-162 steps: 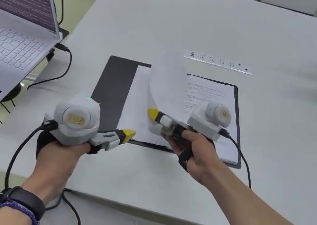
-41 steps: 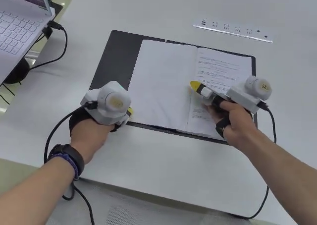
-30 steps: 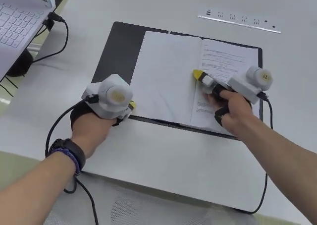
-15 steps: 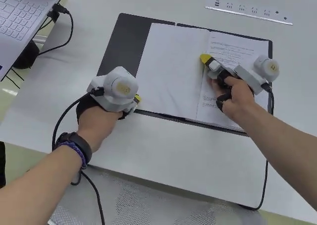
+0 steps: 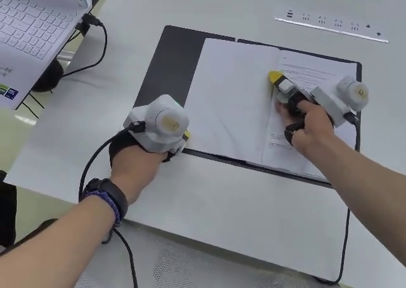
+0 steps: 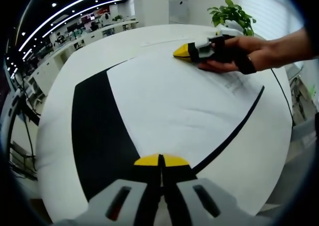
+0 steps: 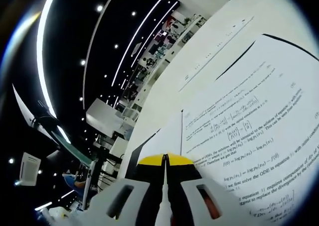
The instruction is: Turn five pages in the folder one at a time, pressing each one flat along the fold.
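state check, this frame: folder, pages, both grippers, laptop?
Folder: open, flat on the table.
Blank page: lying flat, left of the fold.
Printed page: flat, right of the fold.
Right gripper: shut, tip at the fold.
Left gripper: shut, tip at the blank page's near edge.
Laptop: open.

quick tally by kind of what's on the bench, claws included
claws: 2 (left claw, right claw)
folder: 1
laptop: 1
socket strip: 1
total: 5
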A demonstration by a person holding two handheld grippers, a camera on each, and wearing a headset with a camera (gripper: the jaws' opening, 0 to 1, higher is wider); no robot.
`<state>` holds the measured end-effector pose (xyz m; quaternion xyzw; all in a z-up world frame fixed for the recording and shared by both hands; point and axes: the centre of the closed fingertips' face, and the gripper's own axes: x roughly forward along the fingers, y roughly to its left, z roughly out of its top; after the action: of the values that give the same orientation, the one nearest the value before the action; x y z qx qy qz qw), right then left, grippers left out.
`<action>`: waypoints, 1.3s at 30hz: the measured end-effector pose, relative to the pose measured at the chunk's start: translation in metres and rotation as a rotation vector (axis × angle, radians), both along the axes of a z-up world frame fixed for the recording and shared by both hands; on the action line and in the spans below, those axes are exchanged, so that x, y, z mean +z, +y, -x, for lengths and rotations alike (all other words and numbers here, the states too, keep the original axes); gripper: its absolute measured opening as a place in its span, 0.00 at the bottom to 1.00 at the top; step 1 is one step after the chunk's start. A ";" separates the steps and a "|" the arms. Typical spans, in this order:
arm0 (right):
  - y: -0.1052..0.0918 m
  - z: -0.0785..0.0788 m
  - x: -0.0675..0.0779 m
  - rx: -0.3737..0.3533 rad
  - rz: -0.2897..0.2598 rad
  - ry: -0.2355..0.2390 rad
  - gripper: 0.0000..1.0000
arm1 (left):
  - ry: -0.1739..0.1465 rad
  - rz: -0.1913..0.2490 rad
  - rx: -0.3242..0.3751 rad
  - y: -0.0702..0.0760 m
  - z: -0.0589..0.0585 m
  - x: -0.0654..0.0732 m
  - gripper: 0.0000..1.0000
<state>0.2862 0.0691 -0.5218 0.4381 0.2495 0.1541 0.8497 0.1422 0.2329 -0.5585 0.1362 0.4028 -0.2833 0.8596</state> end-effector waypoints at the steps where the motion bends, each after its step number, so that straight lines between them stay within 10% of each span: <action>1: 0.000 -0.001 0.000 -0.005 -0.003 0.000 0.00 | -0.001 0.004 0.005 0.000 0.000 0.000 0.00; 39: -0.024 -0.076 -0.028 -0.129 -0.063 0.021 0.00 | -0.011 0.018 0.032 0.000 0.000 -0.002 0.00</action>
<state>0.3621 0.0447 -0.5497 0.4815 0.2247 0.1019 0.8410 0.1421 0.2333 -0.5601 0.1234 0.3977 -0.2724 0.8674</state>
